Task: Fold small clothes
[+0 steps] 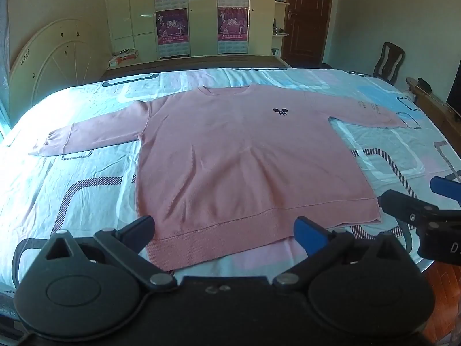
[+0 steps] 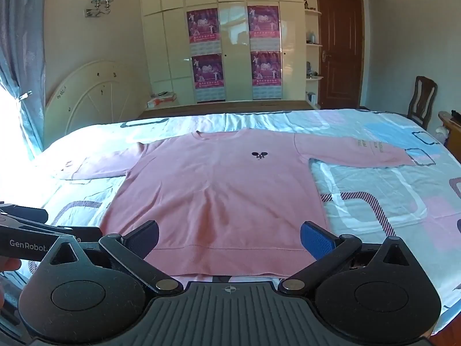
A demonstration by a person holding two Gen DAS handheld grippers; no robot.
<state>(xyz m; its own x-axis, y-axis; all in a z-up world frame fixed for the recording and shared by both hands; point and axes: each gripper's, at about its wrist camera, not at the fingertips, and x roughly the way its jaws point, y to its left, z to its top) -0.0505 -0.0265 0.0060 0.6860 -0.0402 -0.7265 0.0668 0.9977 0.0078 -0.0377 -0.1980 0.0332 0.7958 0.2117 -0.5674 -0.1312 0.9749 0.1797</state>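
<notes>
Pink sweatshirt [image 1: 236, 155] lies flat and face up across the middle of the frame on the patterned bed [image 1: 86, 178], both sleeves spread out to the sides, its hem nearest me. I see my left claw [image 1: 224, 227] gaping wide just over the hem at lower centre, gripping nothing; my right claw [image 2: 229, 238] gapes just as wide, also empty
</notes>
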